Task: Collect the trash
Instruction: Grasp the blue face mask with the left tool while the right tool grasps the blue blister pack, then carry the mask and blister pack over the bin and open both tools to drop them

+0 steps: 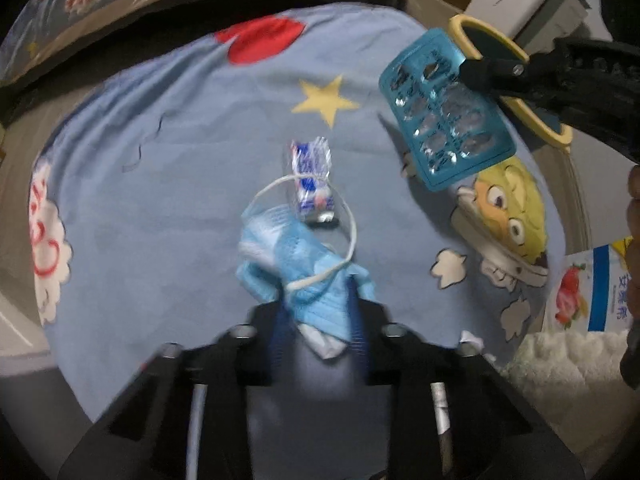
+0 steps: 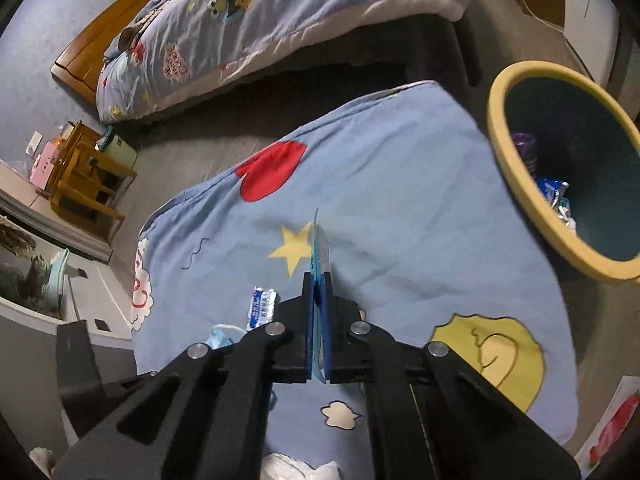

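Right hand-held gripper (image 2: 318,300) clamps blister pack (image 1: 446,110); left hand-held gripper (image 1: 320,312) pinches face mask (image 1: 296,268)

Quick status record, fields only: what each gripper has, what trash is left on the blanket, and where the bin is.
right gripper: shut on blister pack, held off the blanket
left gripper: fingers around face mask; grip unclear
left on blanket: wrapper, beside the mask's ear loop
bin: yellow rim, off the blanket's edge, already holds wrappers
next, likely: blister pack to bin
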